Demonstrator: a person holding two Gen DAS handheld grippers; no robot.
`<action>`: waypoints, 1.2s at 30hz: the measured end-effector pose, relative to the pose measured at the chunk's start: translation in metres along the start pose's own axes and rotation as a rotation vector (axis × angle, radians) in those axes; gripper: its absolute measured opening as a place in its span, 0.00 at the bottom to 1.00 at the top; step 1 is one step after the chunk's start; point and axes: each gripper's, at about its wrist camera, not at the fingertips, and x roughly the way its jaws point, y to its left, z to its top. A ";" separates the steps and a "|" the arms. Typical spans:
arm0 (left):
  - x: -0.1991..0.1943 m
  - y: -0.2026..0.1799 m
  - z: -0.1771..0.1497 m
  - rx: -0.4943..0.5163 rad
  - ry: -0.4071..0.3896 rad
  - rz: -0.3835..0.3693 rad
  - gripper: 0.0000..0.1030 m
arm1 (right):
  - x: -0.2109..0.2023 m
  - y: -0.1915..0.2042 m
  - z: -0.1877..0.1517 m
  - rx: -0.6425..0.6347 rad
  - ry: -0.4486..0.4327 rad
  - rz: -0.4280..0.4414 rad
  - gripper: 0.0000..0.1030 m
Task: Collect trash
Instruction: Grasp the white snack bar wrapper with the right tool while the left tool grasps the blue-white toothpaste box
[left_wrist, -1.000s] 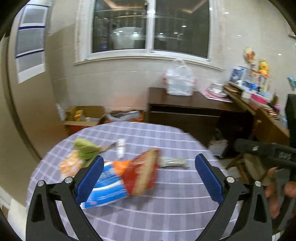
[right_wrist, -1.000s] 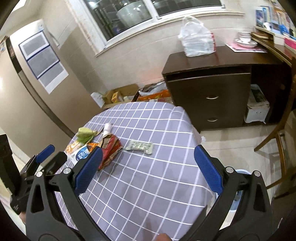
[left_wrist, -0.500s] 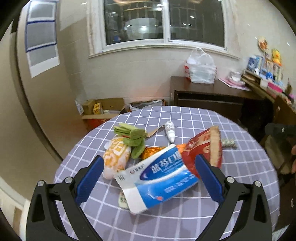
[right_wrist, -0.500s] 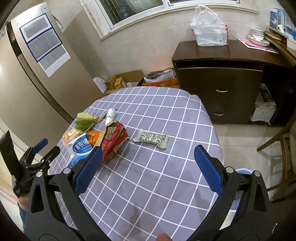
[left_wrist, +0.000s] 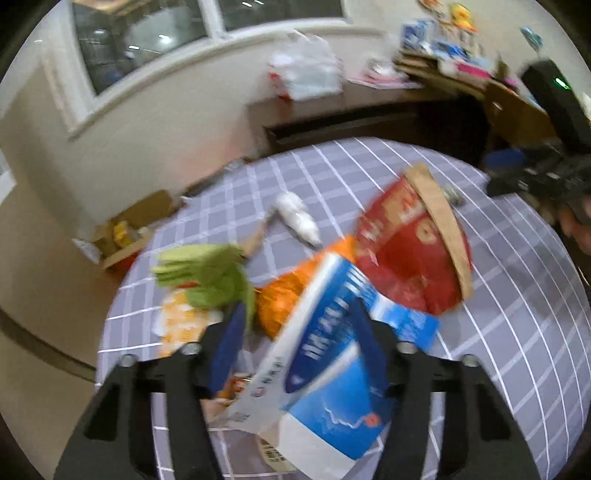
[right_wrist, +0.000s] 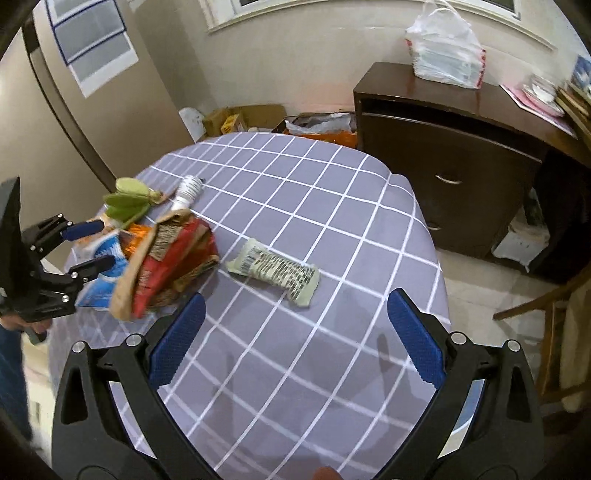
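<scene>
A trash pile lies on the purple checked table (right_wrist: 314, 192): a blue-and-white box (left_wrist: 332, 369), a red bag (left_wrist: 406, 258), an orange wrapper (left_wrist: 284, 295), green peels (left_wrist: 214, 280) and a small white bottle (left_wrist: 295, 218). My left gripper (left_wrist: 295, 338) is low over the pile and its jaws are closing. The box lies between them; the right finger overlaps it and the left finger stands clear of it. My right gripper (right_wrist: 295, 334) hangs open over the table with nothing between its fingers. A pale green wrapper (right_wrist: 273, 271) lies just ahead of it.
A dark wooden cabinet (right_wrist: 443, 147) with a white plastic bag (right_wrist: 443, 55) on top stands behind the table. Cardboard boxes (right_wrist: 243, 118) sit on the floor by the wall. A wooden chair (right_wrist: 554, 314) stands at the right.
The left gripper has dropped toward the pile and rolled, and its jaws have narrowed around the blue-and-white box. The right gripper has come lower and closer to the pale green wrapper.
</scene>
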 end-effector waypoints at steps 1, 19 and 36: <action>0.003 -0.006 -0.001 0.031 0.013 -0.003 0.44 | 0.005 0.001 0.001 -0.013 0.006 0.000 0.94; -0.033 -0.029 -0.036 -0.166 0.013 0.072 0.21 | 0.036 0.035 -0.008 -0.193 -0.010 0.001 0.20; -0.095 -0.049 -0.036 -0.470 -0.111 0.097 0.21 | -0.049 0.015 -0.036 0.008 -0.129 0.145 0.19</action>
